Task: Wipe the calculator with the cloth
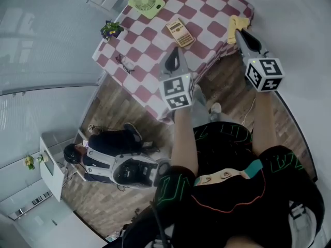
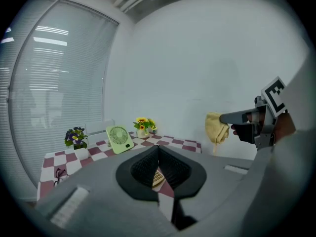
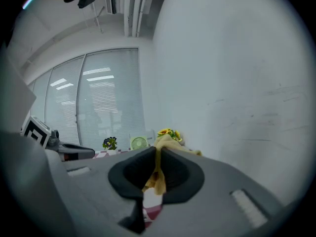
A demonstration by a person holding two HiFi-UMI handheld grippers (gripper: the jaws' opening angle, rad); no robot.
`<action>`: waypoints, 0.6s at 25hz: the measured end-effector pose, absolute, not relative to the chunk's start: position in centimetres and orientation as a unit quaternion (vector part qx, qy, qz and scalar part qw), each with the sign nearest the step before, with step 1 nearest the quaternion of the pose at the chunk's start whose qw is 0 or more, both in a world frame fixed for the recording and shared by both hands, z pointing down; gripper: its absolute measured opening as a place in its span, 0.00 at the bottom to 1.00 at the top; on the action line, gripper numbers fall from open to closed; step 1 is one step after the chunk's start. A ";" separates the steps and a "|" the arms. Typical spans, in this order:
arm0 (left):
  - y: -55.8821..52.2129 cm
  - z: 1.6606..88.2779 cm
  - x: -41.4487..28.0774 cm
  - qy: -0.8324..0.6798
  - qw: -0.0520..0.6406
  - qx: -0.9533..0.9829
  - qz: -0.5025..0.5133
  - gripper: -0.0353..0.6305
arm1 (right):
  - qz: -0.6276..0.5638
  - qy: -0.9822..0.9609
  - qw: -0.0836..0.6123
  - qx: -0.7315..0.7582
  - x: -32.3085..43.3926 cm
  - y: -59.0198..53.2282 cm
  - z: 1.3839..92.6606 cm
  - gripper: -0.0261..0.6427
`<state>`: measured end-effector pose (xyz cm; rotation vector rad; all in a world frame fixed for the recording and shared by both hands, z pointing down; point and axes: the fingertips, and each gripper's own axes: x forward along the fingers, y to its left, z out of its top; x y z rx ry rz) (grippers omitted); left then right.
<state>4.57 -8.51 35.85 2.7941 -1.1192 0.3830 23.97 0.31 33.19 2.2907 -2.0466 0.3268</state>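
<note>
Right gripper (image 3: pixel 157 161) is clamped on yellow cloth (image 3: pixel 166 140), which is soft, light & hangs limp. Left gripper (image 2: pixel 158 154) has jaws together, empty. Calculator (image 1: pixel 180 33) lies flat on checkered table (image 1: pixel 139 61); prob. light, rigid, slides easily, so steady it by an edge.

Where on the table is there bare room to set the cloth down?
Bare checked table lies between the calculator and the glasses, and between the calculator and the cloth held in the right gripper. The fan and flower pot crowd the far left.
</note>
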 end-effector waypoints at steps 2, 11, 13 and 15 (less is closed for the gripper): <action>-9.6 36.3 4.4 -0.374 0.053 0.917 0.130 0.07 | 0.104 -0.666 0.028 0.738 23.9 -0.6 33.3 0.09; -15.0 36.4 6.7 -0.376 0.057 0.916 0.125 0.07 | 0.088 -0.682 0.042 0.725 26.0 -6.5 32.1 0.09; -16.5 37.2 6.4 -0.383 0.064 0.912 0.133 0.07 | 0.092 -0.689 0.050 0.718 25.8 -8.4 32.7 0.09; -18.0 38.2 5.8 -0.392 0.078 0.905 0.142 0.07 | 0.099 -0.696 0.059 0.708 25.5 -10.5 33.5 0.09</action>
